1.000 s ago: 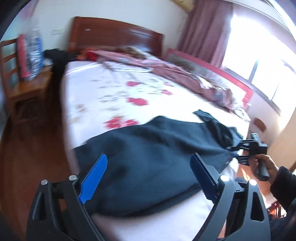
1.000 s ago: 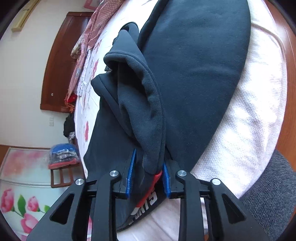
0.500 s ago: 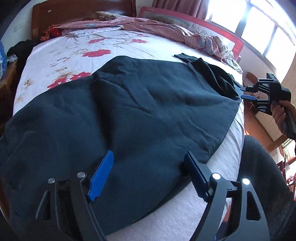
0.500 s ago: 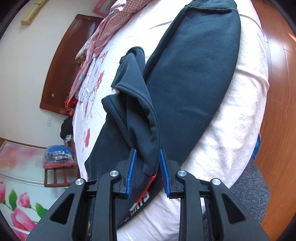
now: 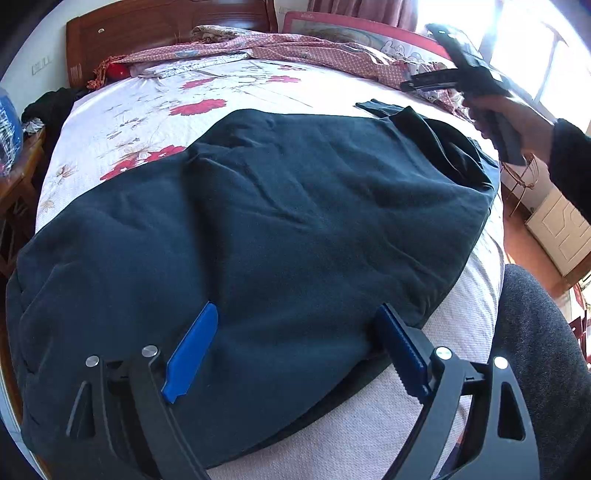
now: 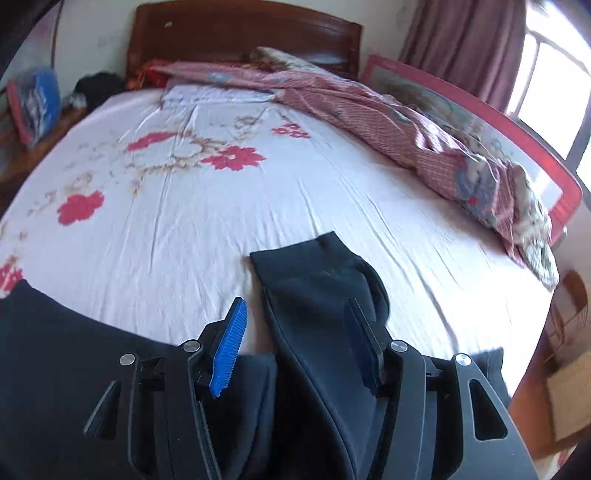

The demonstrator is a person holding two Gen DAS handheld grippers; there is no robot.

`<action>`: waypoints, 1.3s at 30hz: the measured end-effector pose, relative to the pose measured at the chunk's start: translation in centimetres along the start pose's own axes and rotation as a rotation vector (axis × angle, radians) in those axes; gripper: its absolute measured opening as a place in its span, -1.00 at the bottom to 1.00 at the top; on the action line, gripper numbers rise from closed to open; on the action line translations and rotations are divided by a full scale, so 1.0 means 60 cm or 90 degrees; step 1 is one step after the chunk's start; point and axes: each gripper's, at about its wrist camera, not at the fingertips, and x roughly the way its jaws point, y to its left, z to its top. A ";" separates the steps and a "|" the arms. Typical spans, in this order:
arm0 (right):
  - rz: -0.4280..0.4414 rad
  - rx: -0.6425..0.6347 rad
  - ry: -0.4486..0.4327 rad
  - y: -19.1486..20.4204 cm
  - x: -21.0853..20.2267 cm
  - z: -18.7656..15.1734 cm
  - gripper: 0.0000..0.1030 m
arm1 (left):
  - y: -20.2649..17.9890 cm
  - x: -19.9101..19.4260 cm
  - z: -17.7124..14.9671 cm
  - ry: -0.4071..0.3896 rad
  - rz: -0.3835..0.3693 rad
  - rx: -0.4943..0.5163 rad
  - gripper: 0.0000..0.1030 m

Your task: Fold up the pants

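1. Since the earlier frames, your right gripper has let the bunched leg end it was pinching go: its jaws have just been opening, and the cloth now lies loose between the pads without being pressed. The same tool shows in the left wrist view raised off the cloth at the far right.
2. Your left gripper has dropped close to the near hem. Its jaws stand spread wide, astride the dark cloth with nothing clamped, having just widened again.
3. The pants lie spread across the near edge of the bed, with one leg end turned over on top at the far right.
4. To do this step well, judge it as a re-grip. Settle both pads onto a single clean edge, catch both layers, and close fully before you lift. Keep the two hands level so the fold line runs straight.
5. Smooth the turned-over leg first; a lump there would likely spoil the fold.
6. Count: one pair of pants, two grippers, one hand seen on the right handle.
7. Beyond that: one rumpled pink quilt far right, one wooden headboard, one blue bag far left, one curtain by the window.
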 end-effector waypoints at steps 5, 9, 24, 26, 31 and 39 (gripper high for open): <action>-0.119 -0.120 0.120 0.041 0.126 0.012 0.04 | -0.005 0.003 0.000 0.005 0.007 0.009 0.78; 0.008 0.027 0.144 -0.022 0.133 0.014 -0.62 | -0.003 0.002 0.001 0.005 -0.002 0.005 0.81; 0.113 0.691 -0.056 -0.506 -0.070 -0.305 -0.84 | -0.010 0.005 0.002 0.009 -0.001 0.010 0.90; 0.109 0.725 -0.017 -0.515 -0.036 -0.369 -0.84 | -0.009 0.006 0.003 0.011 -0.003 0.007 0.90; 0.097 0.784 -0.006 -0.492 -0.004 -0.447 -0.84 | -0.014 0.009 0.006 0.023 0.007 0.018 0.91; 0.112 0.807 0.007 -0.502 0.008 -0.470 -0.77 | -0.018 0.012 0.008 0.030 0.020 0.029 0.92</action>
